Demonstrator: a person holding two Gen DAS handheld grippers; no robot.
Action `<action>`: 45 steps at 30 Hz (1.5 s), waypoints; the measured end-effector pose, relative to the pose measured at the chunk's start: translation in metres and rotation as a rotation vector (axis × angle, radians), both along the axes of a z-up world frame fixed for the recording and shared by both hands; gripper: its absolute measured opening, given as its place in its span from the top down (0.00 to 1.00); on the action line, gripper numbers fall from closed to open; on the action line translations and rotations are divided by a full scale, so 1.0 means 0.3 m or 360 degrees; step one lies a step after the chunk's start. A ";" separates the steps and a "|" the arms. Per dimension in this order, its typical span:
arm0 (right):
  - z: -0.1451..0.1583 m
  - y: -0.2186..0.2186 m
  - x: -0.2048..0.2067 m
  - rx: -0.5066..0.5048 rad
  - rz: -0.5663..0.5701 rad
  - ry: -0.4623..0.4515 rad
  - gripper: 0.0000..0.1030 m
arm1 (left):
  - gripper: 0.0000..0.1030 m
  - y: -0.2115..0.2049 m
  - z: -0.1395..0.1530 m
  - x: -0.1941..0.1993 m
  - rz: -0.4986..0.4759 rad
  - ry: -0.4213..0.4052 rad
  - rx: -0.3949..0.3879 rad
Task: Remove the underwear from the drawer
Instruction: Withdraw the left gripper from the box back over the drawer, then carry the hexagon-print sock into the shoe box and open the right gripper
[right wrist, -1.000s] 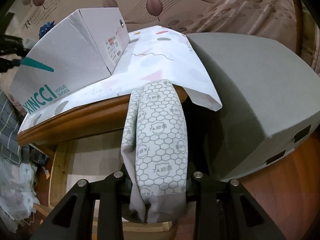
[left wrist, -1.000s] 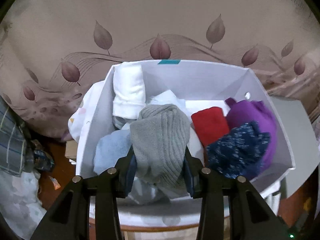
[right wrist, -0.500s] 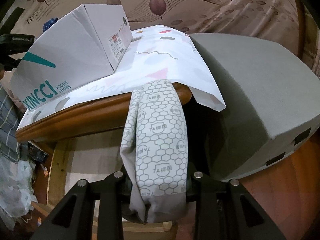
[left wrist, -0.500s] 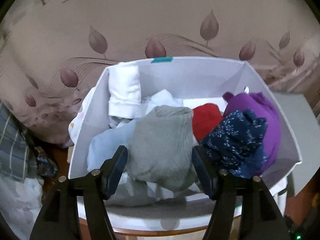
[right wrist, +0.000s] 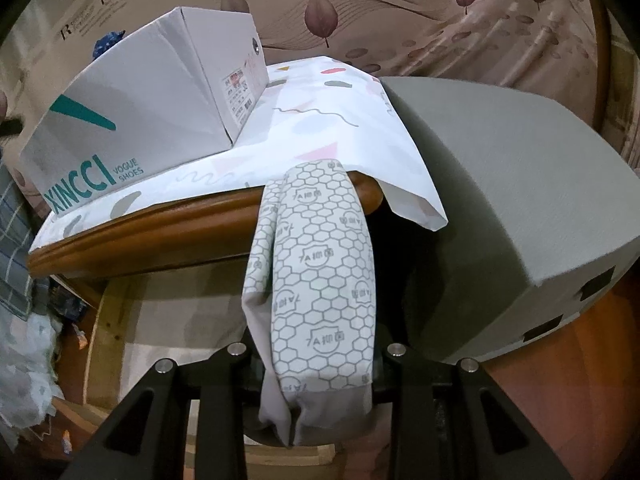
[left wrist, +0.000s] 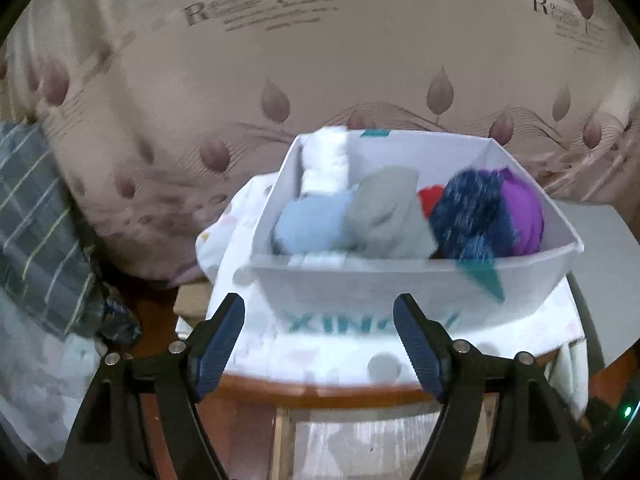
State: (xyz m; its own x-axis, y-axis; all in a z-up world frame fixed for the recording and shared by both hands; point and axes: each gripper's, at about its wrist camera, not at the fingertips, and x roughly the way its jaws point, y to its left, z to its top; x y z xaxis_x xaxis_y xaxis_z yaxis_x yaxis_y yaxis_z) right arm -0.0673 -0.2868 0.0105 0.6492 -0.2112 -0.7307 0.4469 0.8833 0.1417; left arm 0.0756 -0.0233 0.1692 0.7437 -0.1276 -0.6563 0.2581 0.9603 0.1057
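A white shoe box serves as the drawer and holds rolled garments: a grey roll, a light blue one, a white one, a red one, a dark blue speckled one and a purple one. My left gripper hangs in front of the box, its jaws opening with nothing between them. My right gripper is shut on a folded white underwear with a grey honeycomb print, held below the table edge. The same box shows at upper left in the right wrist view.
The box rests on a round wooden table under a patterned white cloth. A grey padded block stands right of the table. A leaf-print curtain hangs behind. Plaid fabric lies at the left.
My left gripper let go of the grey roll, opened wide and pulled back from the box; the roll stays inside. The right gripper kept still with the honeycomb underwear.
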 end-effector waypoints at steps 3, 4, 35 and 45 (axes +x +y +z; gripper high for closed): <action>0.001 0.009 -0.005 -0.0037 -0.0002 -0.0006 0.70 | 0.28 0.059 -0.073 -0.042 0.0082 0.0005 0.0011; 0.002 0.013 -0.006 -0.0059 -0.0005 -0.0007 0.70 | 0.28 0.075 -0.096 -0.054 0.0103 0.0011 0.0014; 0.486 0.118 0.000 -0.0347 0.0185 -0.0243 0.70 | 0.15 0.277 -0.357 -0.097 0.0365 0.0072 -0.0094; 0.765 0.193 0.320 -0.0402 0.0373 -0.0304 0.70 | 0.15 0.335 -0.344 -0.079 0.0440 0.0073 -0.0106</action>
State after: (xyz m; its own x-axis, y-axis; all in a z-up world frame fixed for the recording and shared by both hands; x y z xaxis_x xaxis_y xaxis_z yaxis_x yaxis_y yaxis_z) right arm 0.0287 -0.2289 0.2401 0.8205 -0.1987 -0.5361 0.2156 0.9760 -0.0319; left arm 0.0520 0.0773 0.0658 0.7261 0.0318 -0.6868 -0.0113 0.9993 0.0343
